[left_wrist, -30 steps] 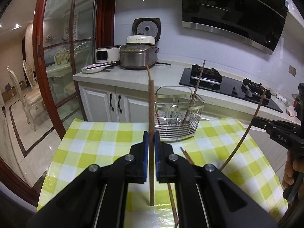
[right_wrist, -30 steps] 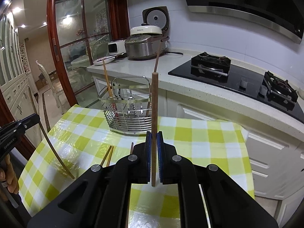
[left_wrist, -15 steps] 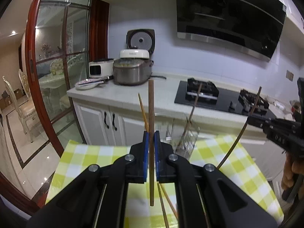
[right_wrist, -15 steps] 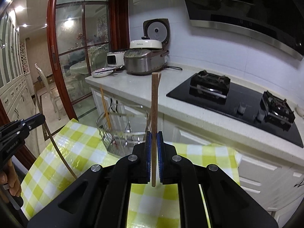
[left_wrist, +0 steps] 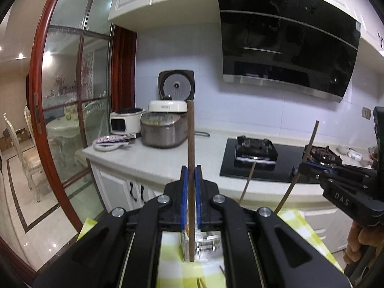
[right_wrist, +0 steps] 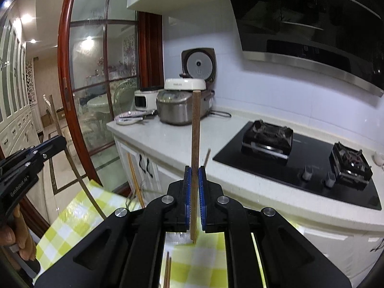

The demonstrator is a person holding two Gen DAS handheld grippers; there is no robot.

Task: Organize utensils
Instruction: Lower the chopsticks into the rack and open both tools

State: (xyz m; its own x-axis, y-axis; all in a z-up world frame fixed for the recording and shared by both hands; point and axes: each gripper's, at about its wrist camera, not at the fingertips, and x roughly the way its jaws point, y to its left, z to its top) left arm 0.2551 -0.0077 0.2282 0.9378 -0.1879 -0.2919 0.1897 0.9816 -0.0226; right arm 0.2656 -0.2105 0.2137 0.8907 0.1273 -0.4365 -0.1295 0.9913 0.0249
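Jaws of both grippers, left point(left_wrist: 191, 187) and right point(right_wrist: 195, 187), each clamped on an upright chopstick point(left_wrist: 191, 144) (slightly nose-down).

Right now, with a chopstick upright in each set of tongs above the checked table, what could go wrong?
1. Both tongs, the left and the right, pinch their chopsticks on a short stretch, so either stick may pivot or slip.
2. The wire rack is mostly hidden behind the left tongs, so aiming is partly blind.
3. Sticks already in the rack could block insertion.
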